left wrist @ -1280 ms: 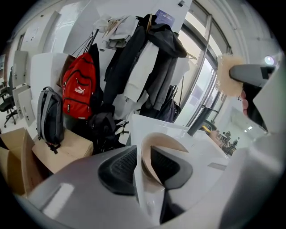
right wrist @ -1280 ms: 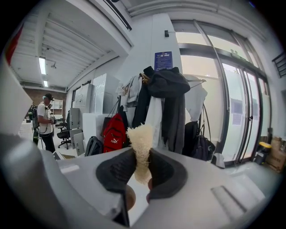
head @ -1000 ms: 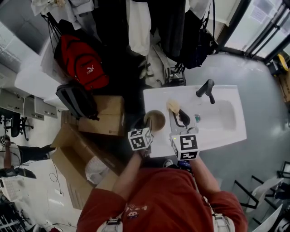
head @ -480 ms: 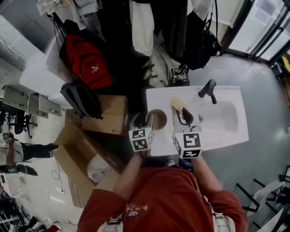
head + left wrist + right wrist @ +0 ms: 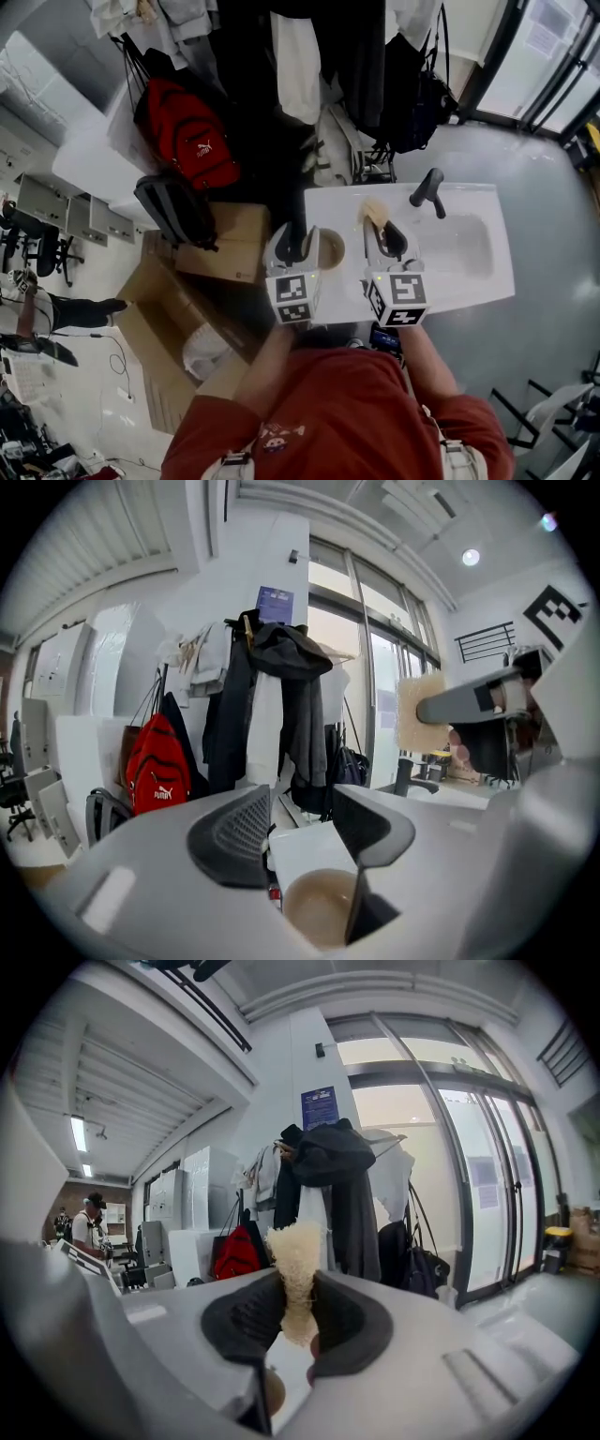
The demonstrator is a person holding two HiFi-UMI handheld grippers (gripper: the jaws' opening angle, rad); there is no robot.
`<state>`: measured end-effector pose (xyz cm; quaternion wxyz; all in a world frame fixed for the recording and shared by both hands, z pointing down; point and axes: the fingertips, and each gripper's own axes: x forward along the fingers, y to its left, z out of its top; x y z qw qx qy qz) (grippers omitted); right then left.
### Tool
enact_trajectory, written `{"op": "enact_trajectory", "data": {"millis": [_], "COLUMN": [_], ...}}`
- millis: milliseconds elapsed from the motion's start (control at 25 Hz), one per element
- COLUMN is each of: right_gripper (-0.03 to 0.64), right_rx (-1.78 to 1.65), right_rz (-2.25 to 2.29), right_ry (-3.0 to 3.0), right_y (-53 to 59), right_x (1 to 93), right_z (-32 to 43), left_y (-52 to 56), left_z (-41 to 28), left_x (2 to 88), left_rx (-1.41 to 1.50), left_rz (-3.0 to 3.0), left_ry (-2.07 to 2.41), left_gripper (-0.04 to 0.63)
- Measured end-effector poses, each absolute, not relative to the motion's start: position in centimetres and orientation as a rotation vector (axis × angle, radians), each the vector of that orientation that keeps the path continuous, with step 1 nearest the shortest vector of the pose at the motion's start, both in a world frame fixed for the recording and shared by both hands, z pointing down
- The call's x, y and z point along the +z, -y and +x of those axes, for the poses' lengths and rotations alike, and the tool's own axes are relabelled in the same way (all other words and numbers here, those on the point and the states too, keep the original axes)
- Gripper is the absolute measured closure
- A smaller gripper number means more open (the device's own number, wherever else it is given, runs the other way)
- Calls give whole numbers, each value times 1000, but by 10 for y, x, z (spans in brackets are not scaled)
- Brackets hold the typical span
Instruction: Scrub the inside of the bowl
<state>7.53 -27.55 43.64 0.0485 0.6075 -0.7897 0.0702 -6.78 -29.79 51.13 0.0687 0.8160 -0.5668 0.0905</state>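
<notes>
A brown bowl [image 5: 325, 249] stands upright on the left end of the white sink counter [image 5: 337, 202]. My left gripper [image 5: 298, 246] hangs above the bowl's near left side. Its jaws have just been opening and stand wide apart with nothing between them. In the left gripper view the bowl [image 5: 319, 907] shows below the left gripper [image 5: 300, 832]. My right gripper [image 5: 378, 230] is shut on a pale yellow sponge [image 5: 372, 212], held over the counter to the right of the bowl. The sponge [image 5: 298, 1269] sticks up between the pads of the right gripper [image 5: 295, 1312].
A black faucet [image 5: 427, 187] stands behind the sink basin [image 5: 464, 246] on the right. Cardboard boxes [image 5: 220, 246], a red backpack [image 5: 183, 131] and a grey bag [image 5: 173, 211] lie left of the counter. Coats [image 5: 328, 56] hang behind it.
The left gripper has let go of the bowl's rim, opened and risen above it. The right gripper with the sponge has lifted slightly. The bowl stays on the counter.
</notes>
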Motion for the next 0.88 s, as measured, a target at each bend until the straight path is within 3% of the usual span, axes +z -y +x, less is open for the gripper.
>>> {"op": "enact_trajectory", "data": {"millis": [880], "right_gripper": [541], "right_rx": [-76], "right_rz": [2006], "right_ry": [2471], "right_y": [246], "right_x": [357], "right_z": [109], "left_y": [253], "left_z": [-33], "left_x": [353], "left_rx": [-87], "left_rz": [2757], "left_ry": [1877], "left_gripper": [405]}}
